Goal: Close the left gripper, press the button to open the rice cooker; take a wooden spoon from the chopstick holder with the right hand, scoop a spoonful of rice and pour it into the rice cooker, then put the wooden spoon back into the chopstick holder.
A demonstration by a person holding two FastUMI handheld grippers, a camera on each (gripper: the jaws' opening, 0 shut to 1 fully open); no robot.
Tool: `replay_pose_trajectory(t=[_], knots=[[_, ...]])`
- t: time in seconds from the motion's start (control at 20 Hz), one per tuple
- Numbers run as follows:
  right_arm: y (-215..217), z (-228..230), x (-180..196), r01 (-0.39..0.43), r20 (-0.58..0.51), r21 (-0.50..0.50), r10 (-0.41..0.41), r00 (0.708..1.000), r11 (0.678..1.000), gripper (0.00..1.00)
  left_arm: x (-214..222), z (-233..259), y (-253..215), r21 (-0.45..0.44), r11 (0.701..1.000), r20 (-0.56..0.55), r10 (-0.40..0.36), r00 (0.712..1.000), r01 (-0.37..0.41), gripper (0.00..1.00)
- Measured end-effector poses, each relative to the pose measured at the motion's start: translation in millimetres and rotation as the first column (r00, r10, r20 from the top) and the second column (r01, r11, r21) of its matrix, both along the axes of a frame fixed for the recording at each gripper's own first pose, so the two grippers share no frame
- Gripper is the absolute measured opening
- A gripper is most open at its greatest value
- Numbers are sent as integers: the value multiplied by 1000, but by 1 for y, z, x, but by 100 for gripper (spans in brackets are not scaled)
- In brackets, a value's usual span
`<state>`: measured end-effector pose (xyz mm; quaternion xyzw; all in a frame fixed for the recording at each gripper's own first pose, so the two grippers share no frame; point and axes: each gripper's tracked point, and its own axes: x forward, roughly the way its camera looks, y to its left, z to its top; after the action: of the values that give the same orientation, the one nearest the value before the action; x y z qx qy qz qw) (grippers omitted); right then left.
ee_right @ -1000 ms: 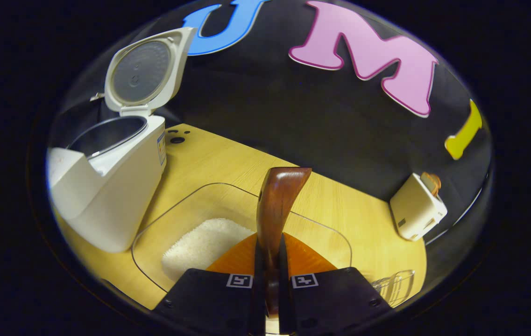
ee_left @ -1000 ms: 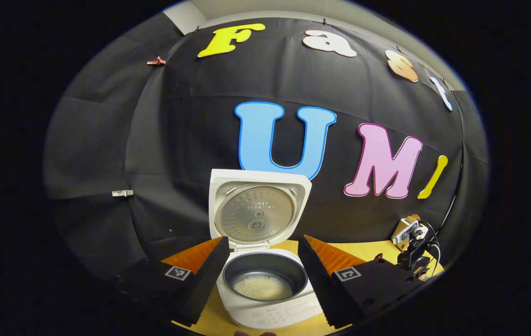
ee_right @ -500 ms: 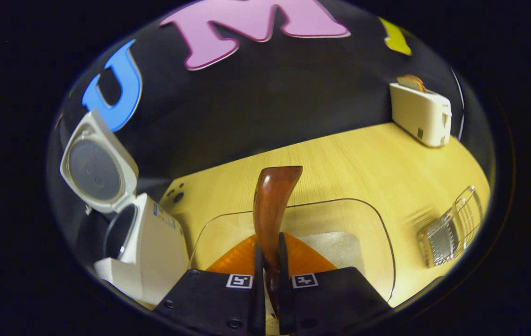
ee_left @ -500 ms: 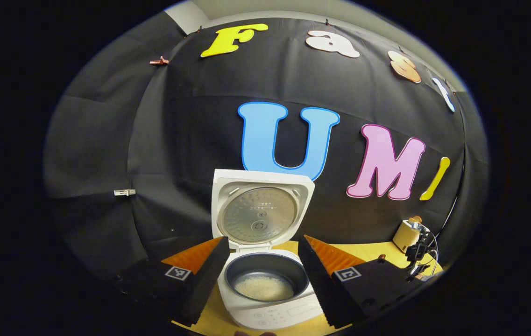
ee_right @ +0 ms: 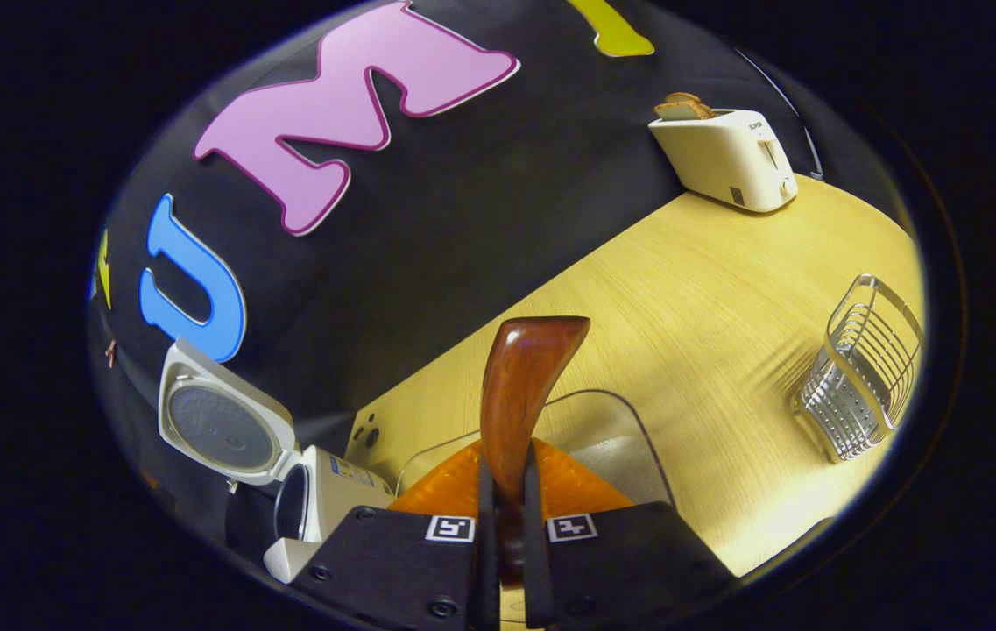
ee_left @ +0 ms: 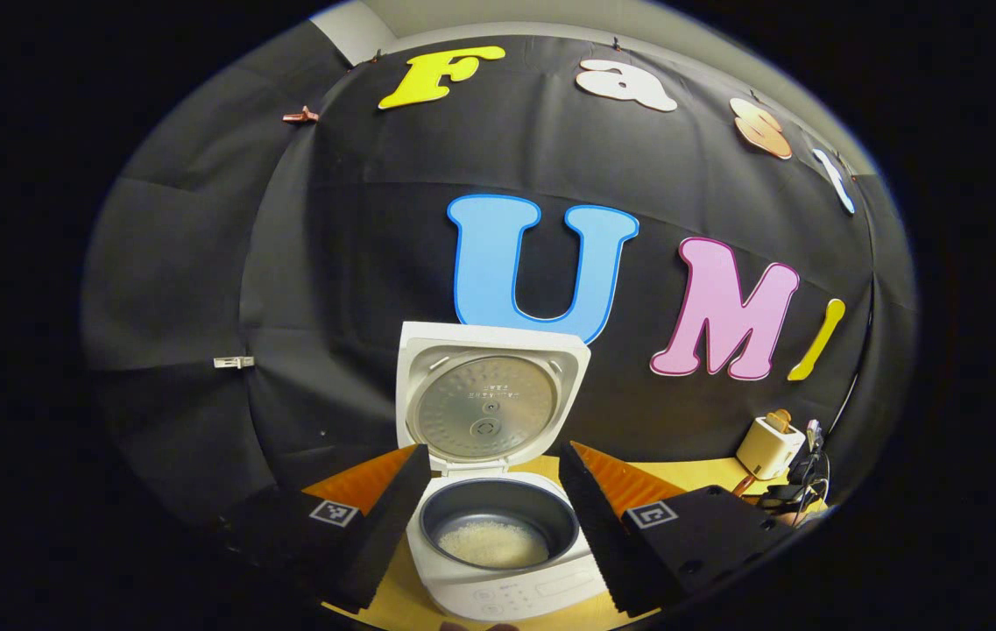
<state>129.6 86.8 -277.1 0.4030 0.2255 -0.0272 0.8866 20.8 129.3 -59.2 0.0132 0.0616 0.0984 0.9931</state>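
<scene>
The right hand-held gripper [ee_right: 502,491], clamped on the wooden spoon [ee_right: 522,386], has swung further right since half a second ago, so the wire chopstick holder [ee_right: 861,368] now stands nearer on the table [ee_right: 708,289]. The left hand-held gripper [ee_left: 490,491] stays spread wide before the open rice cooker [ee_left: 498,526], with rice in its pot.

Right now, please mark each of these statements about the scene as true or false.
1. The cooker lid is shut. False: it stands open.
2. Rice lies in the cooker pot. True.
3. The right gripper holds nothing. False: it is shut on the spoon.
4. The left gripper is open. True.
5. The spoon stands in the wire holder. False: the holder sits apart on the table.
6. Toast sticks out of the toaster. True.
</scene>
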Motion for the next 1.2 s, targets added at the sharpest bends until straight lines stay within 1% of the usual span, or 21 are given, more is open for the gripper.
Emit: replay_pose_trajectory(t=[0.15, 0.4, 0.7, 0.85, 0.95, 1.0, 1.05, 1.1, 1.2], knots=[[-12, 17, 0, 37, 22, 50, -38, 999, 998, 15, 1, 0, -2, -5, 1000, 7, -7, 1000, 7, 95], [-31, 42, -5, 66, 38, 48, -68, 997, 997, 15, 0, -3, -7, -34, 999, 15, -19, 1000, 20, 95], [-27, 95, -1, 51, 108, 55, -57, 993, 997, 15, -3, -8, -1, -46, 999, 20, -20, 1000, 21, 95], [-7, 131, 5, 19, 153, 102, -35, 988, 995, 15, -9, -10, 7, -50, 999, 20, -9, 1000, 10, 95], [13, 151, 10, -19, 178, 125, -3, 984, 992, 15, -14, -10, 13, -53, 999, 22, 3, 1000, -1, 95], [27, 162, 13, -45, 191, 132, 19, 981, 990, 15, -17, -10, 16, -55, 998, 23, 10, 1000, -8, 91], [43, 173, 16, -68, 207, 139, 39, 978, 988, 15, -19, -11, 19, -60, 998, 22, 14, 1000, -12, 91], [59, 185, 20, -94, 225, 151, 58, 973, 984, 15, -23, -11, 21, -65, 998, 18, 15, 1000, -14, 95], [94, 201, 26, -146, 250, 180, 98, 963, 973, 15, -30, -11, 26, -71, 997, 18, 21, 1000, -19, 95]])
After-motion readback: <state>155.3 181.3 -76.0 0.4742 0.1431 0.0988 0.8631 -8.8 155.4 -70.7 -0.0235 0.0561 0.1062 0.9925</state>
